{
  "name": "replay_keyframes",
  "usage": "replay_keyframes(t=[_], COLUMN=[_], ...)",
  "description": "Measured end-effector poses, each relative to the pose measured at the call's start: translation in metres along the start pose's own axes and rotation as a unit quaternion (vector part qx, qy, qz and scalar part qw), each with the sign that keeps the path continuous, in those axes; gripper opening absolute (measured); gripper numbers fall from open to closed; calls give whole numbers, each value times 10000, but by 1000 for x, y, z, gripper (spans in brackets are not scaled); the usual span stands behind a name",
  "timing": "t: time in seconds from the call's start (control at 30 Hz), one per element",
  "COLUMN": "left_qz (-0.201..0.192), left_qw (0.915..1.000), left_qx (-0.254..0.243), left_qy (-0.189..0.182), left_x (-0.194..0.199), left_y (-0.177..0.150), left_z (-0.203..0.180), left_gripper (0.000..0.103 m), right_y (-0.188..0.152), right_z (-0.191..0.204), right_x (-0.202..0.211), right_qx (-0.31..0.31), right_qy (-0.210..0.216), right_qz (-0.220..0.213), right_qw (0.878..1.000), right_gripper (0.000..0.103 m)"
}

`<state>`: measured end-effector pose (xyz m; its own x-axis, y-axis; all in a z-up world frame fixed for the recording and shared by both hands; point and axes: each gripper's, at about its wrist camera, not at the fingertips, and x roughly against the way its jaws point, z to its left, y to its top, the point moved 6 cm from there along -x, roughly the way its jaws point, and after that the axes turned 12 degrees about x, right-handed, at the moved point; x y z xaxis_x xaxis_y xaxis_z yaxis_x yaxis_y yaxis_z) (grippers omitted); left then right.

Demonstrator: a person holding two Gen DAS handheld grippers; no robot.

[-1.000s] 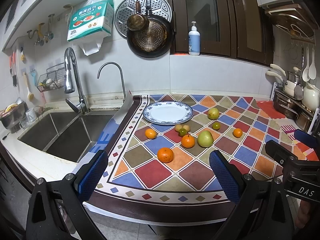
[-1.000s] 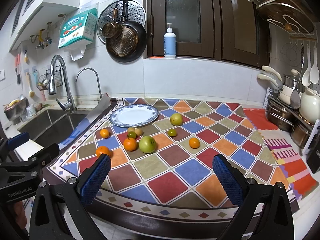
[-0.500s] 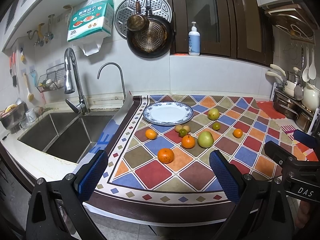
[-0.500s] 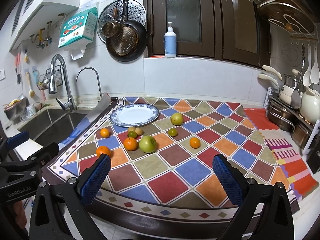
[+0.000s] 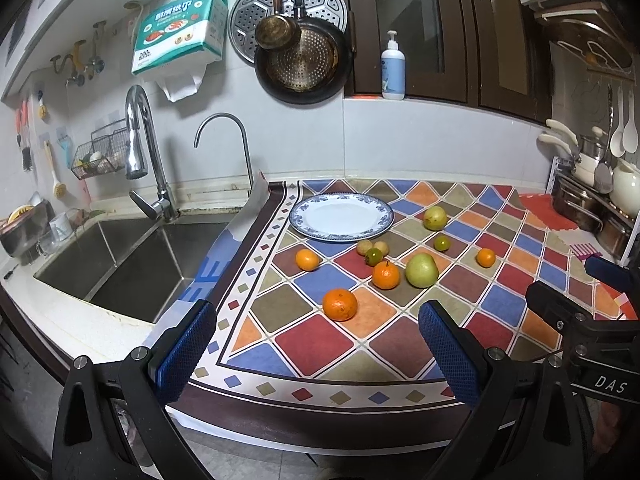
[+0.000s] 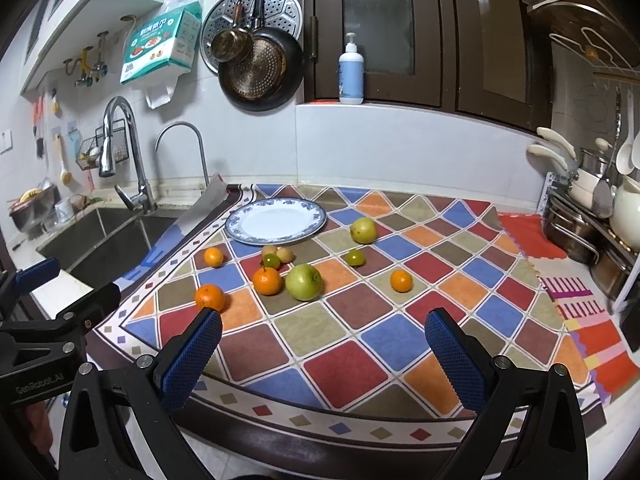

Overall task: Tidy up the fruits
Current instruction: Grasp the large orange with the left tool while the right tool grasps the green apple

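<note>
Left tongs (image 5: 316, 340) and right tongs (image 6: 322, 344) both gape wide, empty, at counter (image 6: 400, 340) edge. Oranges (image 6: 267, 281), green apple (image 6: 304, 282) scattered near empty blue-rimmed white plate (image 6: 276, 226).

Oranges (image 5: 340, 304), green apples (image 5: 421, 270) and small limes (image 5: 442, 243) lie scattered on the patterned mat beside an empty blue-rimmed plate (image 5: 304, 227).
</note>
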<state>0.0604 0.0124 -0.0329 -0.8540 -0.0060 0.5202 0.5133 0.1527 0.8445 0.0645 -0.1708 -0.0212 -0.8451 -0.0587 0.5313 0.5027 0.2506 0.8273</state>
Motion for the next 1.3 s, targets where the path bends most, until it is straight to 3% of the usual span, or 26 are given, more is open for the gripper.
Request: replay_keyframes(t=[0.57, 1.03, 1.3], left_qz=[634, 1435, 1761], left_qw=[9975, 9881, 9811], left_qx=[-297, -535, -665], left_qy=[83, -148, -453], left_x=[-79, -162, -182], left_y=[-15, -26, -31], left_z=[10, 3, -7], left_gripper=[92, 75, 65], right_y=[-4, -10, -15], right_z=[14, 13, 15], right_x=[-82, -177, -210], right_qx=[296, 69, -100], right_qy=[140, 430, 666], right_qz=[561, 1294, 1612], right_qw=[9979, 9906, 9846], right_gripper=[102, 89, 78])
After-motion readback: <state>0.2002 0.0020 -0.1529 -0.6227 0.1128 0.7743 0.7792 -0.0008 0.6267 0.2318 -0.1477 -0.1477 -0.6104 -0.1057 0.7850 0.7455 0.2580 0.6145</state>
